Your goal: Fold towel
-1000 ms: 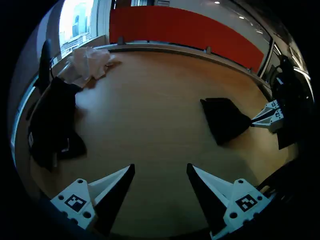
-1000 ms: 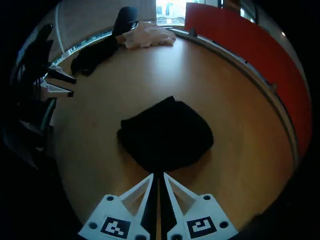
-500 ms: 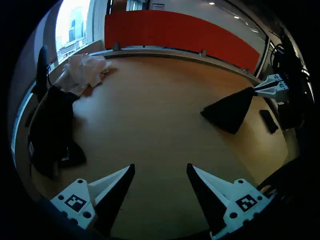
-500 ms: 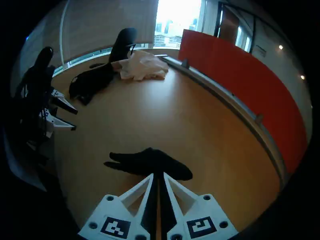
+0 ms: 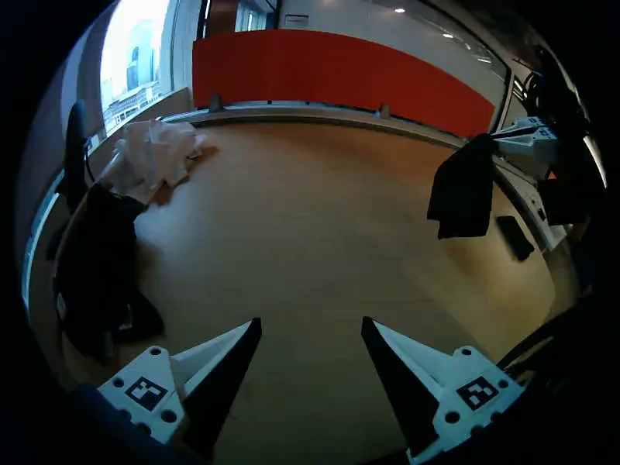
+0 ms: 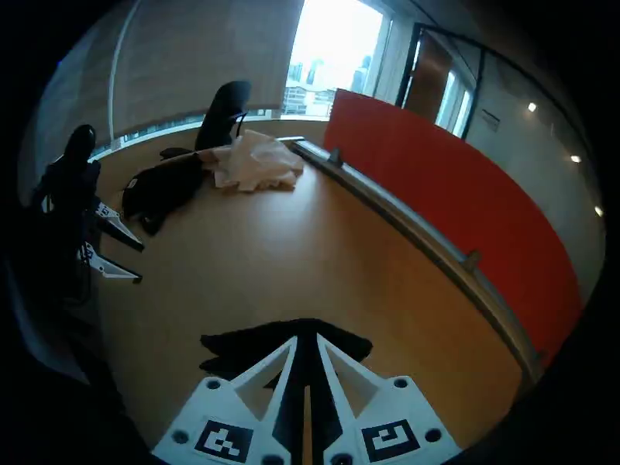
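Nearest me, the left gripper [image 5: 310,322] hovered with its fingers spread wide and empty over the wooden table [image 5: 310,232]. Across from it, the right gripper [image 6: 308,345], fingers pinched together on an edge of the black towel [image 5: 463,190], had hoisted it clear of the tabletop where it lay a second before, so it hung limp in the air. I judged folding hadn't begun; farther off, a pale cloth heap [image 5: 151,151] sat by the window.

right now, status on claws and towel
Right claw shut on black towel, hanging over table. Left claw open. Pale cloth pile, dark garment at far edge.
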{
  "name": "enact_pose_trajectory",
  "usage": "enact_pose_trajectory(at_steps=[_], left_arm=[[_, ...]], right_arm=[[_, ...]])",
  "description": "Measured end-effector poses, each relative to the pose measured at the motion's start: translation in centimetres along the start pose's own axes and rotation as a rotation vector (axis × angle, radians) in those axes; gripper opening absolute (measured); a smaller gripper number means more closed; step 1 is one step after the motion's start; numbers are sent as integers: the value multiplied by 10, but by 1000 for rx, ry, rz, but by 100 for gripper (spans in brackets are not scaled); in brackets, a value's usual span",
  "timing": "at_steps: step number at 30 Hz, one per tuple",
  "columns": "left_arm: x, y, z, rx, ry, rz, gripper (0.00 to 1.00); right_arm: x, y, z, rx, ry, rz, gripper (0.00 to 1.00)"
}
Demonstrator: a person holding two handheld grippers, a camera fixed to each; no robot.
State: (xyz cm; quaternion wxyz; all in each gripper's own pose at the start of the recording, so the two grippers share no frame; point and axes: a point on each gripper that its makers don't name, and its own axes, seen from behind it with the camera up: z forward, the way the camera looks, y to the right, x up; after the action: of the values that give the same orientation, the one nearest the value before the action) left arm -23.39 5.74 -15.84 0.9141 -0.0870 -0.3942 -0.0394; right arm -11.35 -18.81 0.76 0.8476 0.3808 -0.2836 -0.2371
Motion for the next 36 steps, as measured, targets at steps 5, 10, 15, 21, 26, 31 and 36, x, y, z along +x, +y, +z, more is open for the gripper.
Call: enact_pose_trajectory(at_steps=[5,10,15,21,26,31,36], left_arm=[[4,1,3,-4,3,13,96],[6,0,7,-2,4,19,96],[9,-1,10,-1,5,18,96],[11,-1,13,3,2,24,96],[12,2,15,5,-1,31,96],[15,5,17,7,-3,34,96],[16,6,18,11,-3,29,96]], right_arm=[[-2,13,-7,-18,3,17,2],[-9,27,-14,-34,-2,38,2],[-17,39,-24,-49,-6,56,2],[-29,56,-38,-70,-7,91,2],[-42,69,-48,-85,-12,118,2],[-54,81,-59,-99,-20,138,2],[-66,97,-71,-115,-30,154,3]])
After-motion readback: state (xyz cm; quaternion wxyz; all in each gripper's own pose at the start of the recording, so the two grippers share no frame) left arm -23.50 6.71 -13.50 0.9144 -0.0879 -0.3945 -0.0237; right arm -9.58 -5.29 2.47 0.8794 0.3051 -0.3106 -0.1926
